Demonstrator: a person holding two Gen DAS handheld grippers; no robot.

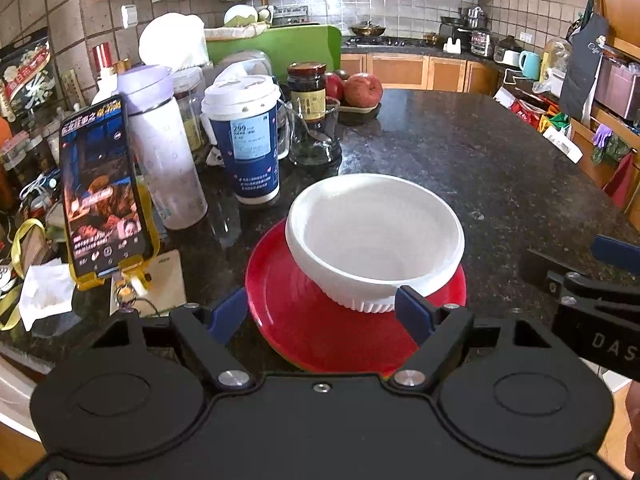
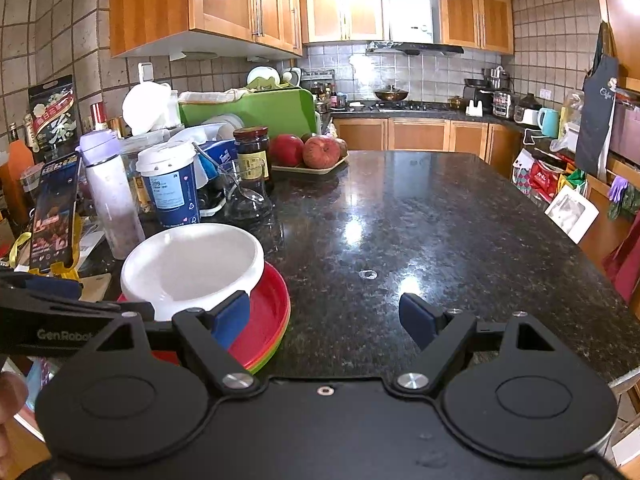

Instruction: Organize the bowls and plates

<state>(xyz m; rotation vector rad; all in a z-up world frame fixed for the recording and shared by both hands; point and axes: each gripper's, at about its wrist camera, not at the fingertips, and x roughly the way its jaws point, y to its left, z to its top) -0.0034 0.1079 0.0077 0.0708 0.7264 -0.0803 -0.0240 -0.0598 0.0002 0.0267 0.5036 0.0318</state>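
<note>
Both grippers are hovering at the near edge of the counter [image 2: 400, 216], empty. The left gripper [image 1: 320, 310] is standing wide open, its blue pads flanking the near side of the plates [image 1: 288, 312] and the foot of the bowl [image 1: 372, 236]; I cannot tell whether the right pad is touching the bowl's ribbed base. The right gripper [image 2: 326, 318] is likewise spread open over bare granite, just right of the stack, with nothing between its fingers.

The bowl is sitting upright on the red top plate, slightly far-right of centre. In the right wrist view, orange and green rims are showing beneath the red one [image 2: 272, 312], so several plates are lying nested.

Judgement: stacking is looking essentially done; this is either release or a final check. Any next move is calling for a clean withdrawal without nudging the bowl.

Farther left, a cup [image 1: 244, 140], bottle [image 1: 160, 144] and phone [image 1: 100, 188] are crowding the stack.
</note>
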